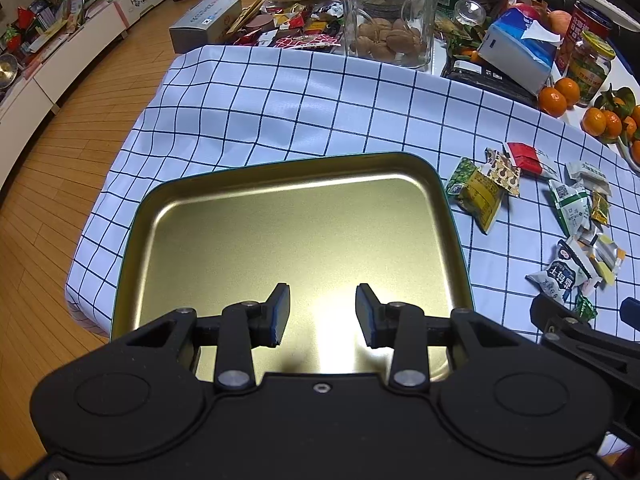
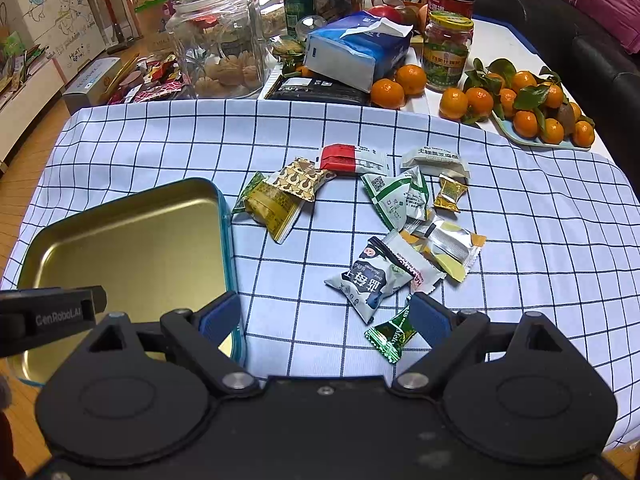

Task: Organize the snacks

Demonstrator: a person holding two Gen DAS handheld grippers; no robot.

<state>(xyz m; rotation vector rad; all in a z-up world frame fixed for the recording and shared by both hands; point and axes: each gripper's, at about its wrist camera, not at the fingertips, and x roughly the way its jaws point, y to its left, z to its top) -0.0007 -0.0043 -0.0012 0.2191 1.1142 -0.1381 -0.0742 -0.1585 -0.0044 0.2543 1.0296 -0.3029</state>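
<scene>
Checked cloth (image 2: 520, 240) covers worktop; gold tin (image 1: 280, 220) empty, wrapped snacks (image 2: 372, 280) all loose beside it. Nothing sorted. Left gripper (image 1: 322, 314) jaws narrow, empty; right gripper (image 2: 324, 318) jaws wide, empty.

I read "GenRobot.AI" on the left gripper (image 2: 60, 314); "HEART & YOU" on a white box (image 1: 136, 0); snack wrappers stay illegible to me.

Walnut jar (image 2: 224, 44), tissue pack (image 2: 356, 50) — tangerines (image 2: 524, 100), checked cloth (image 2: 520, 240)
</scene>
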